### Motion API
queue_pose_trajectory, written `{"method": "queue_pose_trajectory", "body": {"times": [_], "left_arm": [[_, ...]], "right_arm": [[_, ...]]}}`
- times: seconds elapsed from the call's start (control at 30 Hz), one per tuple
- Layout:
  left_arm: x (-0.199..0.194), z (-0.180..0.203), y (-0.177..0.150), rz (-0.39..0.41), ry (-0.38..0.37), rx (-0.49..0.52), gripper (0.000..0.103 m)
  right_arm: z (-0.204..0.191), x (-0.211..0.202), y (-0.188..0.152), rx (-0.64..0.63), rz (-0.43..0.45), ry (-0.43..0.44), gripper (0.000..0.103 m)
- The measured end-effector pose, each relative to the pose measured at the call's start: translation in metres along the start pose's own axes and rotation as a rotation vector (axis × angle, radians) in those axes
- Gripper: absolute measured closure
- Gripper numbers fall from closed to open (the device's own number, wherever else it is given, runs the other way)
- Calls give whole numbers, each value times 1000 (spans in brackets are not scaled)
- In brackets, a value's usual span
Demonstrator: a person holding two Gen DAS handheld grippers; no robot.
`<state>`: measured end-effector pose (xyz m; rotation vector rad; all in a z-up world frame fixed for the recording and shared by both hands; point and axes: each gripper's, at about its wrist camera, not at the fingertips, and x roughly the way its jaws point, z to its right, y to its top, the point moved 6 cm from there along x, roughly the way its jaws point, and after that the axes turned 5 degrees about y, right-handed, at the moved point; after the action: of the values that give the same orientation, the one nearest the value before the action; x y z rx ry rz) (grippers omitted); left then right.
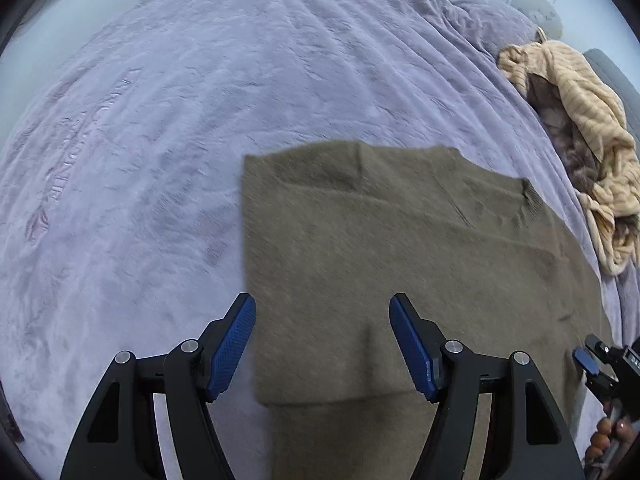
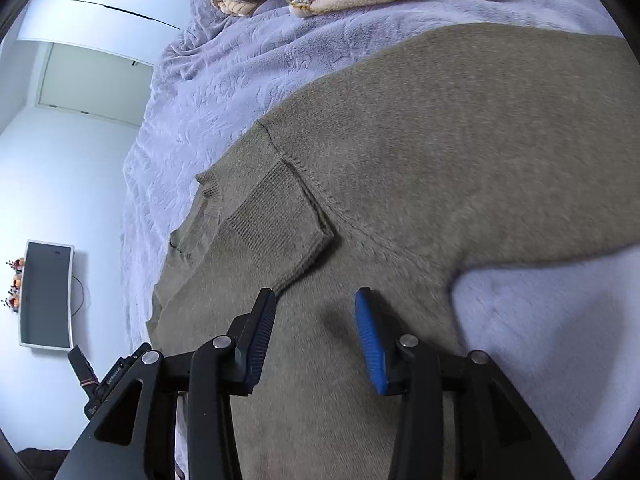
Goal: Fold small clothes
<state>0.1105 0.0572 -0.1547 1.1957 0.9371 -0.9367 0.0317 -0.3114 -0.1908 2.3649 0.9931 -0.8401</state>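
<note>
Two grippers hang over an olive-brown knitted sweater (image 1: 400, 248) that lies flat on a lavender bedspread (image 1: 160, 140), partly folded, with one panel turned in so a straight edge runs down its left side in the left wrist view. The left gripper (image 1: 322, 346) stands with its blue-padded jaws well apart, straddling the sweater's straight edge; one pad (image 1: 232, 350) is over the bedspread, the other over the knit, and nothing is pinched between them. The right gripper (image 2: 315, 340) has its jaws parted too, though less widely, poised above the cloth just short of the ribbed cuff (image 2: 276, 220) of a sleeve folded across the body; it grips nothing. From the left wrist view a bit of that right gripper shows at the lower right edge, with a hand (image 1: 612, 434) behind it, though the fisheye rim makes that corner hard to read. Both pictures are a little smeared over the knit, so I cannot say whether the pads brush the wool or hang just clear of it. Further up the bed a crumpled cream ribbed blanket (image 1: 580, 120) sits in a heap, well apart from the sweater. On the white wall hangs a dark screen (image 2: 48, 296), and white cupboard doors (image 2: 100, 12) stand beyond the bed.
</note>
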Motion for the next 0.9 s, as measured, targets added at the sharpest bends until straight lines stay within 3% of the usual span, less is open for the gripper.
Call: {"method": "queue_pose_trajectory", "body": {"times": [0.13,0.47,0.67,0.9], "left_arm": [[1,56,-32,-58,-50,82,33],[7,198,-80,-112,-151,314,33],[9,256,-89,-122,-189,359,33],[12,291,-93,-114,-201,372,33]], "right_arm": [[17,-18,-4,44,11,14,57],[68,-69,5,124,82,-1,57],[134,-122,22,261,232,-24,57],[214,-168,37,486,409,12,57]]}}
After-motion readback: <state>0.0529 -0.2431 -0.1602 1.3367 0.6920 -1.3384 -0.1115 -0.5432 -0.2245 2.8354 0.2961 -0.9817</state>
